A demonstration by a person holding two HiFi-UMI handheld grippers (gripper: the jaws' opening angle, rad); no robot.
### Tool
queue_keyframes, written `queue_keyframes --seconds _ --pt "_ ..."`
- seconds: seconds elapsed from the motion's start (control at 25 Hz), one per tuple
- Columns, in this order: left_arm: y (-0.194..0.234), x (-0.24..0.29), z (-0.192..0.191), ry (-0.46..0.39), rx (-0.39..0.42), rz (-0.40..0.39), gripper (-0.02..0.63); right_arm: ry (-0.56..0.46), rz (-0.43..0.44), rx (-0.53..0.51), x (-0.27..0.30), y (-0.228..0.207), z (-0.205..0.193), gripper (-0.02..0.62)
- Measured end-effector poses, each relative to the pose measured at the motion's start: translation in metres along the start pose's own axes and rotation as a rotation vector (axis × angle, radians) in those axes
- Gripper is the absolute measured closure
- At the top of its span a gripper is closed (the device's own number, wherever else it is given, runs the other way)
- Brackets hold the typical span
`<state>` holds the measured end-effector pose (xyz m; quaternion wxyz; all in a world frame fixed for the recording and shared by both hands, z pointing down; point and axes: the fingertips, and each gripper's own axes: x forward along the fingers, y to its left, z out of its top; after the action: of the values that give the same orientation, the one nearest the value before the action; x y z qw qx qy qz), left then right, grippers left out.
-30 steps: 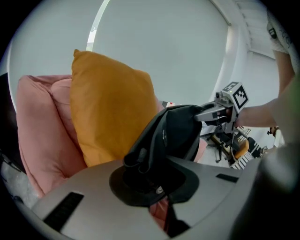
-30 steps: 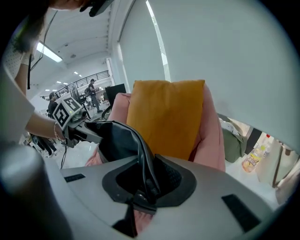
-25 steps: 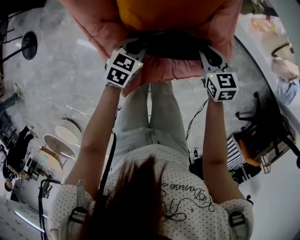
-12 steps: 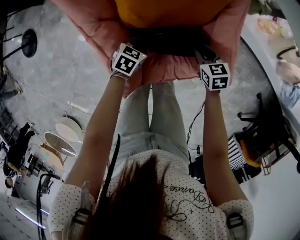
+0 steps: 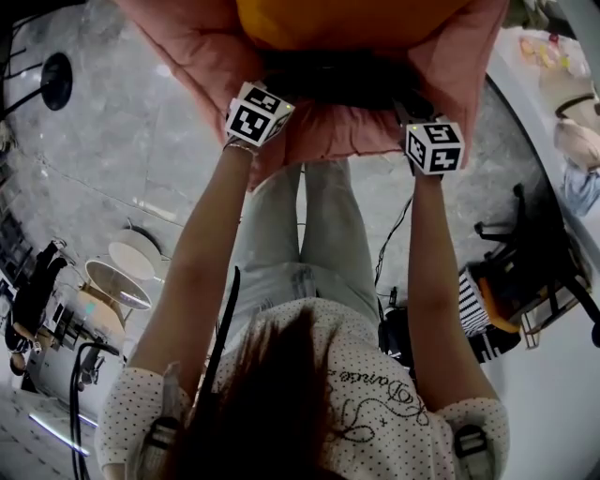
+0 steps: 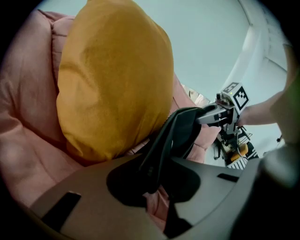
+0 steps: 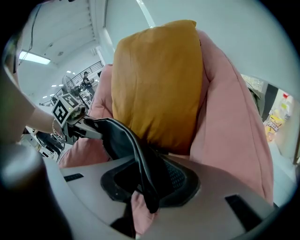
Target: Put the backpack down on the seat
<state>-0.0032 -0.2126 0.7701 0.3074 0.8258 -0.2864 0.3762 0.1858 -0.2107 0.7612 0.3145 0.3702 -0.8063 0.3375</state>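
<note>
One backpack (image 5: 337, 82), one seat (image 5: 183, 52), one cushion (image 5: 347, 19). Two grippers, each with one marker cube. Left gripper (image 5: 270, 94) at the near-left end of the backpack, right gripper (image 5: 419, 114) at the near-right end. Both at the ends of two outstretched bare arms, above a grey floor (image 5: 112, 159) in the head view.

Backpack: black, soft, stretched wide and low across the front of the seat, just in front of the cushion. Mostly in shadow, with little beyond its top edge and straps visible. Dull, smooth fabric on the straps, and a patch of fine mesh padding in the right gripper view. Pink upholstery directly beneath. Hard to tell whether fully settled on it.

Seat: pink, padded, with high rounded sides. Cushion: mustard-orange, plump, upright against the backrest.

Left jaws: narrow, pinched on a black strap of the backpack, that strap rising out of the notch toward the right gripper. Just been easing apart, strap between them.

Right jaws: likewise narrow, clamped on a black strap, its loose end hanging below the grip. Also just been easing apart, strap between them.
</note>
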Motion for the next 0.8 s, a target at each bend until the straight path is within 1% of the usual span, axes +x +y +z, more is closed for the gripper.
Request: queue_keyframes --seconds 0.12,0.2,0.32,0.44,0.48,0.56,0.64,0.8 --pt "-0.001 -0.002 -0.001 -0.011 -0.035 -0.016 0.549 0.007 -0.005 -0.007 0.001 0.000 -0.001 0.492" --pt "0.001 -0.003 -0.001 -0.012 -0.048 -0.011 0.533 0.025 -0.014 -0.011 0.003 -0.002 -0.003 0.483" --pt "0.004 -0.003 -0.002 -0.016 -0.036 0.008 0.464 0.051 -0.017 -0.013 0.007 -0.002 -0.005 0.456" --pt "-0.001 -0.004 -0.007 0.003 -0.021 -0.019 0.427 0.070 -0.030 -0.028 0.009 -0.002 -0.007 0.408" --pt "-0.003 -0.004 -0.007 0.007 -0.018 -0.031 0.411 0.076 -0.035 -0.034 0.009 -0.003 -0.007 0.382" --pt "-0.008 -0.005 -0.006 0.002 -0.010 -0.049 0.391 0.080 -0.032 -0.031 0.008 -0.002 -0.007 0.354" --pt "-0.013 -0.010 -0.004 -0.016 -0.003 -0.065 0.373 0.077 -0.019 -0.023 0.006 0.001 -0.006 0.322" --pt "-0.020 -0.024 0.007 -0.070 0.006 -0.077 0.364 0.076 -0.007 -0.021 -0.001 0.011 -0.002 0.258"
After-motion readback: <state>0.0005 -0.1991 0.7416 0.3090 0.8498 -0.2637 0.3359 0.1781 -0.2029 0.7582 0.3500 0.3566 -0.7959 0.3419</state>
